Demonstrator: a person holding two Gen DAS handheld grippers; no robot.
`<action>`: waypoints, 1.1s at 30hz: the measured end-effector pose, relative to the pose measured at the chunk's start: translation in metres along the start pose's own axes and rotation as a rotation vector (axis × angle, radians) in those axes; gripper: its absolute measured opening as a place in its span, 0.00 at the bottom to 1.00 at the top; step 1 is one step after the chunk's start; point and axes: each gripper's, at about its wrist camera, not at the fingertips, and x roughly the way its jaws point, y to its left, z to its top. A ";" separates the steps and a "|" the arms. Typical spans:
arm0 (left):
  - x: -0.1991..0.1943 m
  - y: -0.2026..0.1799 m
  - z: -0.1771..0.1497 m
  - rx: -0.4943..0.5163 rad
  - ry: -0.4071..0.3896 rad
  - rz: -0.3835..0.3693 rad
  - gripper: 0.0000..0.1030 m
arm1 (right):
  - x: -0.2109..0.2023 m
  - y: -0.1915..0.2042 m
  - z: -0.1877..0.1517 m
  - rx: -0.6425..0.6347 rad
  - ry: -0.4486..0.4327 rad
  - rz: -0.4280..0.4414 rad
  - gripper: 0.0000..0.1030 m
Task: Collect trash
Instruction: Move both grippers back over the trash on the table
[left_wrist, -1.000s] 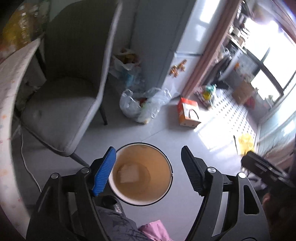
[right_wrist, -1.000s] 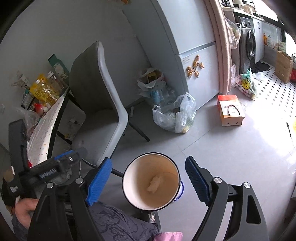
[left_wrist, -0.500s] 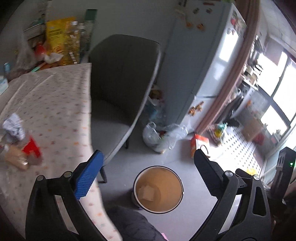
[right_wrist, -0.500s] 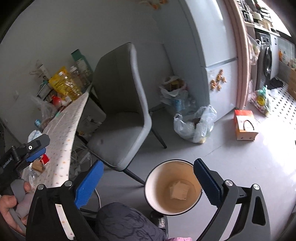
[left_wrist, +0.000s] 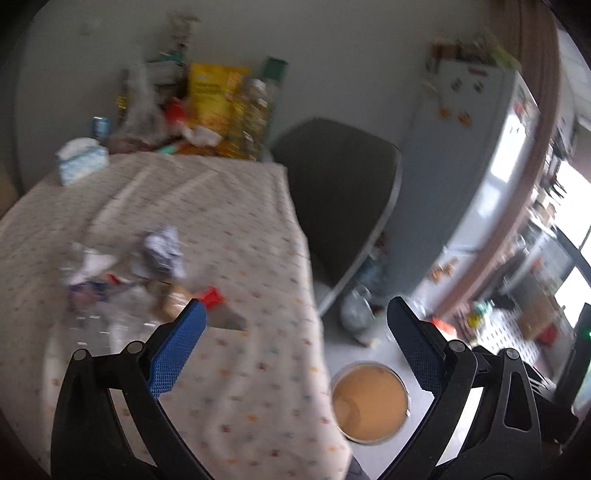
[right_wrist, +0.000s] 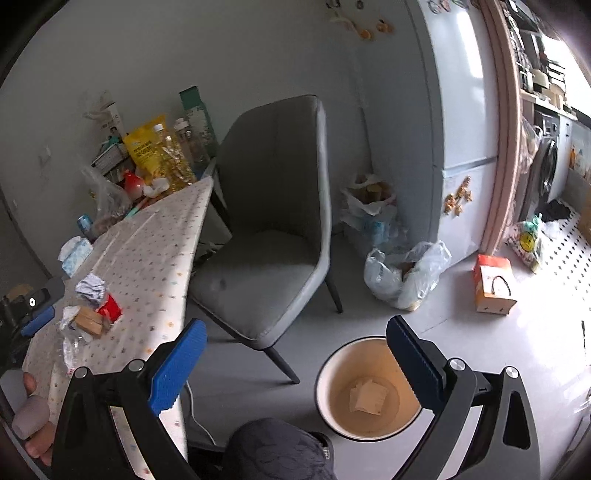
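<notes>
A round bin (right_wrist: 369, 391) with a tan liner stands on the floor beside the table, a folded paper piece (right_wrist: 367, 396) lying in it; it also shows in the left wrist view (left_wrist: 369, 400). A pile of trash lies on the dotted tablecloth (left_wrist: 236, 236): a crumpled paper ball (left_wrist: 162, 253), a red scrap (left_wrist: 211, 295), a brown piece (right_wrist: 88, 321) and clear plastic wrap (left_wrist: 107, 321). My left gripper (left_wrist: 293, 349) is open and empty above the table's near edge, right of the pile. My right gripper (right_wrist: 295, 365) is open and empty above the floor between chair and bin.
A grey chair (right_wrist: 269, 225) stands at the table's end. Bottles and packets (right_wrist: 162, 155) crowd the far end of the table, with a tissue pack (right_wrist: 74, 254). Plastic bags (right_wrist: 406, 273), an orange box (right_wrist: 493, 290) and a fridge (right_wrist: 458, 122) stand beyond the bin.
The left gripper has swung left from over the bin to over the table, bringing the trash pile into view. The right gripper has lifted and turned left; both stay open.
</notes>
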 end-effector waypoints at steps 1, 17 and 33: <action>-0.005 0.008 0.000 -0.006 -0.016 0.002 0.94 | -0.001 0.007 0.000 -0.009 0.001 0.008 0.93; -0.053 0.090 -0.017 -0.034 -0.122 0.057 0.94 | -0.003 0.107 -0.006 -0.136 -0.048 0.187 0.93; -0.069 0.152 -0.035 -0.077 -0.152 0.197 0.94 | 0.009 0.175 -0.024 -0.250 -0.063 0.317 0.93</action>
